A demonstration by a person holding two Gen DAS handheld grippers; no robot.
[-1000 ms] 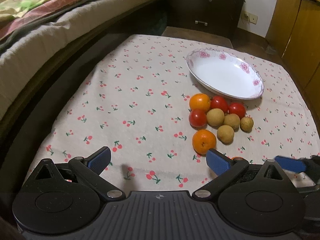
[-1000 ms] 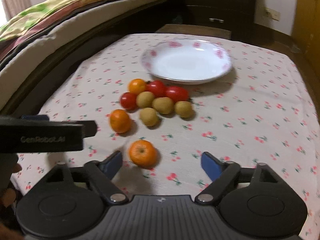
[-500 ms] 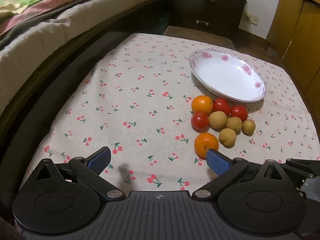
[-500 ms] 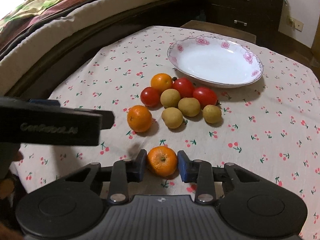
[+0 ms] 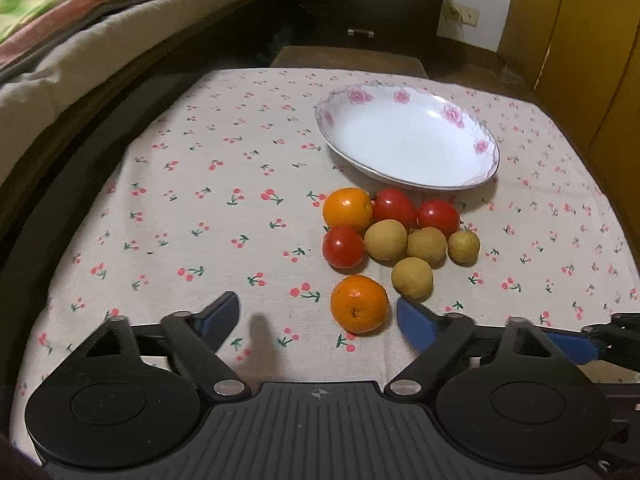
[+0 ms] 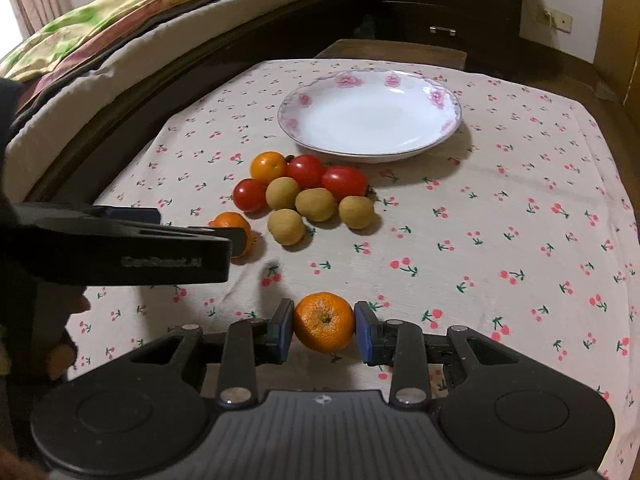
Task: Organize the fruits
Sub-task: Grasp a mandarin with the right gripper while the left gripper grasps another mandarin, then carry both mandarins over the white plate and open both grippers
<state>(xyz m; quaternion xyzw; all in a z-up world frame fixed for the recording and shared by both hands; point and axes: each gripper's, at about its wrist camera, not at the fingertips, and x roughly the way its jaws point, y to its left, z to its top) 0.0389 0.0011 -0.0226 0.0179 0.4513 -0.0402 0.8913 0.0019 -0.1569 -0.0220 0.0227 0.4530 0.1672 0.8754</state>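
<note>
Both jaws of your right gripper (image 6: pixel 324 330) are clamping the orange (image 6: pixel 324 322), stem end facing you, near the cloth's front edge; the plate (image 6: pixel 448 128) is sitting beyond open cloth. Your left gripper (image 5: pixel 318 318) is hanging spread wide beside another orange (image 5: pixel 359 303).

Left gripper (image 5: pixel 318 318): my matte black body, two round black discs near the camera, a ribbed grey plate between them with a small compass-like mark.
Left fingers (image 5: pixel 416 326): blue pads on black linkage arms, silver pivot screws at their bases.
Right gripper (image 6: pixel 323 332): the same black body, discs and ribbed plate.
Right fingers (image 6: pixel 366 332): blue pads, silver screws.
Marking: faint grey lettering on my left gripper's black side, seen at left in the right view.
Skin: bare fingertips at far left.
</note>
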